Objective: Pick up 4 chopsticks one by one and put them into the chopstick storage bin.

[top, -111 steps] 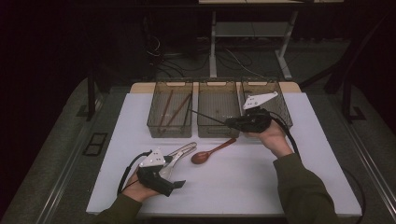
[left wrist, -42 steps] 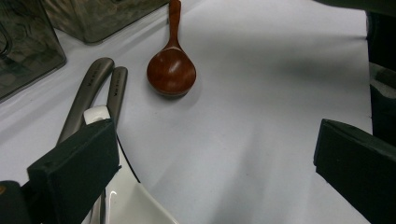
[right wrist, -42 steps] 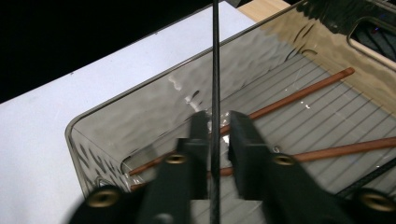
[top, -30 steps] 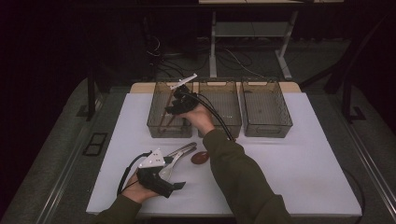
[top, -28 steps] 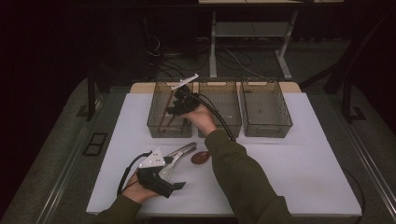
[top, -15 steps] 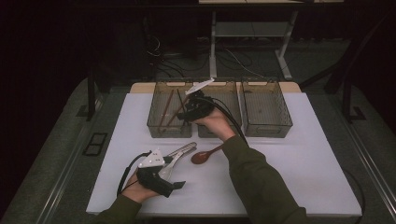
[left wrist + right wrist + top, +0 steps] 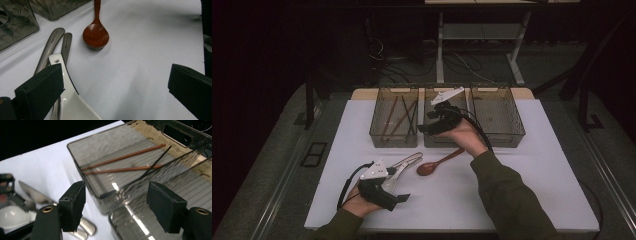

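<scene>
The two grey metal spoon handles (image 7: 53, 41) carry small engraved lettering, too small and blurred to read.

Ahead of my left jaws lay the spoon (image 7: 96, 35); past my right jaws, chopsticks (image 7: 125, 162) lay in the bin (image 7: 82, 167).

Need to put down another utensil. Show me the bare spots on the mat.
Free: the white mat right of the wooden spoon, below the right bin; also left of the left bin. Crowded: around the left gripper, metal utensils and white spoon.
</scene>
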{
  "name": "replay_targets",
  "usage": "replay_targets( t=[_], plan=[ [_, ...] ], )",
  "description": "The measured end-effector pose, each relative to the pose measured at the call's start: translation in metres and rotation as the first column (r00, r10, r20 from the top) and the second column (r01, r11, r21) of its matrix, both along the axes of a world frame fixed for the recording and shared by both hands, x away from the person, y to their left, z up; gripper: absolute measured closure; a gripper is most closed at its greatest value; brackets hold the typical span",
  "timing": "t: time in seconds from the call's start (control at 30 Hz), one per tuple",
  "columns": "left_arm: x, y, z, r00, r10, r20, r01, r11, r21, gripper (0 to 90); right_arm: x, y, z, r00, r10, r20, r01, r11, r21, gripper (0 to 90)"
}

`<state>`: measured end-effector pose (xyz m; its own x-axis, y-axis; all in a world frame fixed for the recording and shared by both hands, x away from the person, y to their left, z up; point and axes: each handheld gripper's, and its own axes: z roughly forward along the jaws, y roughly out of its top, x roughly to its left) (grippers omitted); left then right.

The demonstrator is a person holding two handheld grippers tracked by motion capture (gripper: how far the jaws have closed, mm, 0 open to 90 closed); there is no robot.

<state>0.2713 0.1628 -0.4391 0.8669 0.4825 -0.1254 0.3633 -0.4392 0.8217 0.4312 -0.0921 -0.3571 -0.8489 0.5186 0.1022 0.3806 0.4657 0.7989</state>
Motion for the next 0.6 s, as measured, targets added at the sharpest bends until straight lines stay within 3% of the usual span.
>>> replay_targets(
  t=[0.37, 0.6],
  plan=[
    [-0.001, 0.000, 0.000, 1.0000, 0.005, 0.000, -0.005, 1.0000, -0.003, 0.0, -0.023, -0.037, -0.008, 0.9999, 0.013, 0.004, -0.013, 1.000, 0.011, 27.0],
    [-0.001, -0.002, 0.000, 1.0000, 0.005, 0.001, -0.005, 1.0000, 0.002, 0.0, -0.036, -0.066, -0.014, 0.9999, -0.014, -0.005, 0.014, 0.999, 0.051, 26.6]
  ],
)
